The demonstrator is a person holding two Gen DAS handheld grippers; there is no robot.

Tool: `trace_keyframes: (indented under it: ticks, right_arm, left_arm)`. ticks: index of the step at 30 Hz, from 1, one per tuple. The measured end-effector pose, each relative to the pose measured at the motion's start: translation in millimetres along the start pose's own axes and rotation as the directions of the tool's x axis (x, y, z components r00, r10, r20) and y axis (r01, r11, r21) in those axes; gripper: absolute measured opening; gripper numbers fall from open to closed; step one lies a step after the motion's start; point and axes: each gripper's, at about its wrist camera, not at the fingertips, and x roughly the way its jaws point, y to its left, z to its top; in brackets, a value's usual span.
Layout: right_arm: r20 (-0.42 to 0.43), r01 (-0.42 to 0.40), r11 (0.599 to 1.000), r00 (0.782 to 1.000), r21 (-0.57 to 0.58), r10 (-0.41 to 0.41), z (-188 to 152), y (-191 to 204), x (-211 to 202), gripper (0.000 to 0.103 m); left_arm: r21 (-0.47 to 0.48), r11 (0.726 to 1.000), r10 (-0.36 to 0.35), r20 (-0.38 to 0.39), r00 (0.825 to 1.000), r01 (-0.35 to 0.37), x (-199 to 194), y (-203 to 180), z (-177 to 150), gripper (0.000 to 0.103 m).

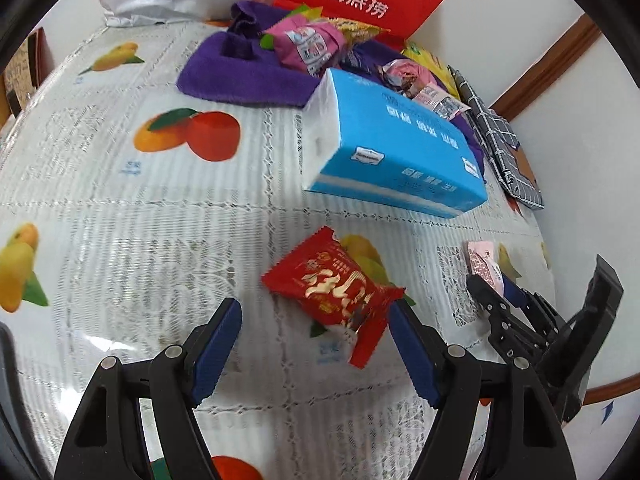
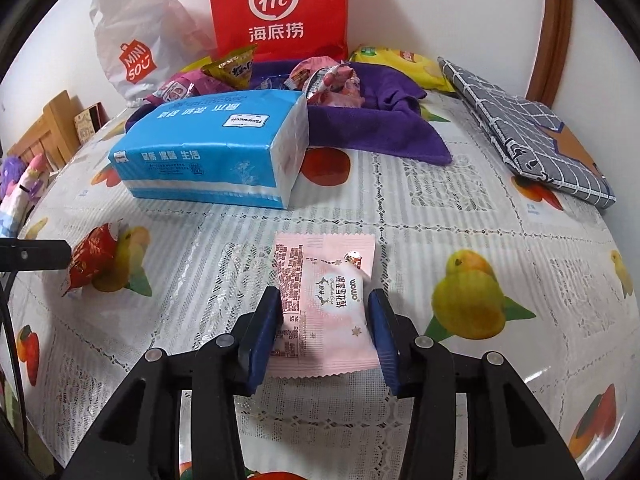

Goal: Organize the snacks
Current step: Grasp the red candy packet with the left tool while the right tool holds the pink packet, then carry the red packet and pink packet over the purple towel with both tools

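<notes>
A red snack packet [image 1: 336, 286] lies on the fruit-print tablecloth just ahead of my left gripper [image 1: 316, 332], which is open and empty, its right finger beside the packet's tail. It also shows in the right wrist view [image 2: 94, 258]. A pink snack packet [image 2: 326, 300] lies between the fingers of my right gripper [image 2: 324, 320], which is open around it; the pads stand close to its sides. The right gripper shows in the left wrist view [image 1: 496, 296] by the pink packet [image 1: 482, 262]. Several snacks [image 2: 332, 80] lie piled on a purple cloth [image 2: 372, 120] at the back.
A blue tissue pack [image 2: 212, 152] lies mid-table in front of the purple cloth. A red paper bag [image 2: 278, 8] and a white Miniso bag [image 2: 136, 40] stand against the wall. A grey checked pouch [image 2: 524, 132] lies at the right. The tablecloth [image 2: 460, 208] covers the table.
</notes>
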Motion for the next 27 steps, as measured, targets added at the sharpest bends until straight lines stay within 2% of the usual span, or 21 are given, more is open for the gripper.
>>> trace_keyframes:
  ticks: [4,6,12,16,20,23,27]
  right_arm:
    - [0.011,-0.006,1.000,1.000,0.003,0.006,-2,-1,-1,0.045]
    - [0.017,-0.009,1.000,1.000,0.006,0.009,-3,-2,-1,0.045]
    - [0.024,-0.001,1.000,1.000,0.001,0.001,-4,0,-1,0.045]
    - [0.026,-0.007,1.000,1.000,0.005,0.007,-4,0,-1,0.045]
    - [0.026,-0.006,1.000,1.000,0.004,0.006,-4,0,-1,0.045]
    - [0.026,-0.008,1.000,1.000,0.006,0.008,-4,0,-1,0.046]
    - [0.026,-0.008,1.000,1.000,0.007,0.008,-3,0,-1,0.047]
  left_arm:
    - [-0.013,0.999,-0.030,-0.004,1.000,0.030,6,-6,5,0.073]
    - [-0.010,1.000,-0.021,-0.004,1.000,0.021,10,-9,8,0.073]
    - [0.010,1.000,0.029,0.019,0.999,-0.029,21,-22,17,0.073]
    - [0.064,0.991,0.110,0.058,0.992,-0.114,27,-33,15,0.073]
    - [0.161,0.962,0.206,0.102,0.973,-0.220,29,-45,6,0.060]
    - [0.184,0.940,0.264,0.150,0.953,-0.289,25,-43,0,0.041]
    - [0.158,0.958,0.213,0.163,0.963,-0.238,20,-32,1,0.040]
